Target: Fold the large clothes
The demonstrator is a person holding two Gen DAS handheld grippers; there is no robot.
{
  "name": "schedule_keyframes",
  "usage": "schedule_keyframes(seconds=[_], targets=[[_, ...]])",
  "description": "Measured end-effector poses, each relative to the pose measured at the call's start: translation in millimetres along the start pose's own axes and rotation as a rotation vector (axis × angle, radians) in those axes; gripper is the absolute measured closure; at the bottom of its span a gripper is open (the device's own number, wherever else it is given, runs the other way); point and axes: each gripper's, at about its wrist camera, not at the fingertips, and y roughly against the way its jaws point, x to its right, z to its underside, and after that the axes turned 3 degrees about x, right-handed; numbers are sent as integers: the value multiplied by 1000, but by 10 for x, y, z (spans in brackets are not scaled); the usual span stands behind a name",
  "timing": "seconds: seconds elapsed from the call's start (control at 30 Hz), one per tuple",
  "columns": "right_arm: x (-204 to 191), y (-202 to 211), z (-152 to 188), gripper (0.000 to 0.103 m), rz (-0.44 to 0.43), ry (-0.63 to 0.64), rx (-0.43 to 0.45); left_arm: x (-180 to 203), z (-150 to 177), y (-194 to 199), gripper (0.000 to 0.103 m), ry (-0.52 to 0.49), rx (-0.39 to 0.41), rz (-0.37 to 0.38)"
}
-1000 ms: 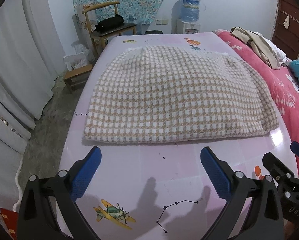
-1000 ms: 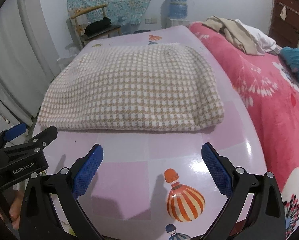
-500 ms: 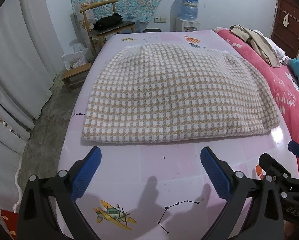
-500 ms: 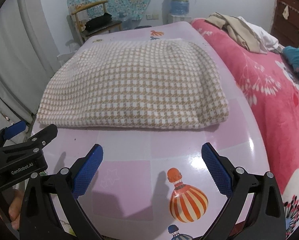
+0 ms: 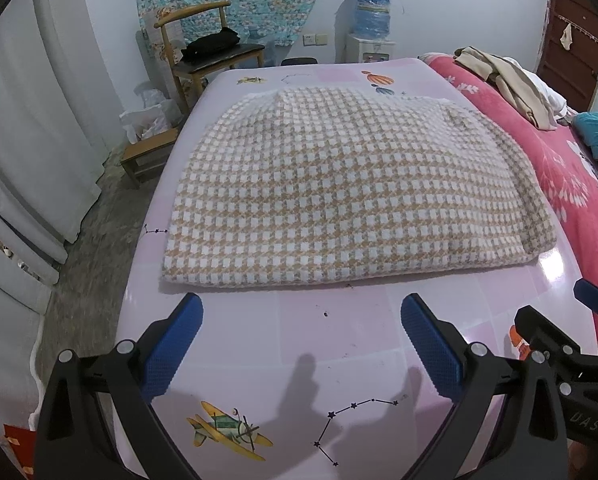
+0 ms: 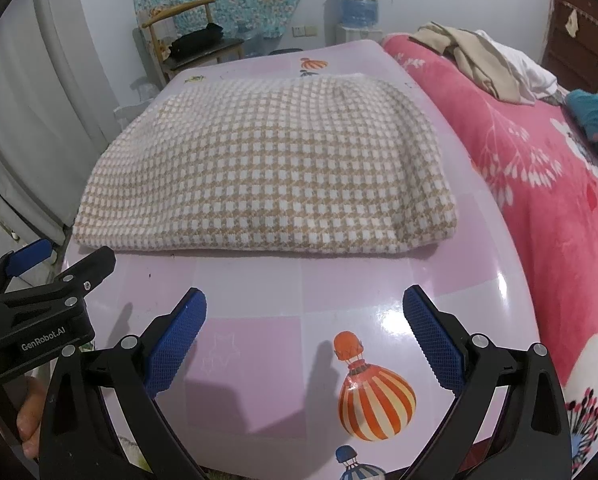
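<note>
Left wrist view: one folded checked garment [image 5: 351,196] lies flat on the pink surface [image 5: 283,328], beyond the left gripper [image 5: 299,322], whose fingers gape wide, empty. One wooden chair [image 5: 207,56] stands behind.

Right wrist view: the right gripper [image 6: 303,314] likewise spread, empty; a red blanket [image 6: 539,184] lies beside.

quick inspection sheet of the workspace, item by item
surface: pink cartoon-print table, glossy, a few dark specks near the front.
job's things: checked garment, folded flat, mid-table.
clutter: nothing seen on the table besides the specks.
grippers: left gripper and right gripper both open, empty, short of the garment's near edge.
cables: nothing seen.
surroundings: pink floral blanket on the right with loose beige clothes; wooden chair, water dispenser, white curtains.
</note>
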Motion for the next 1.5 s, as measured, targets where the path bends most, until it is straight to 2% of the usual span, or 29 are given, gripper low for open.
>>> schedule_keyframes(seconds=[1.5], targets=[[-32, 1, 27, 8, 6, 9, -7, -17, 9, 12, 5, -1, 4, -10]])
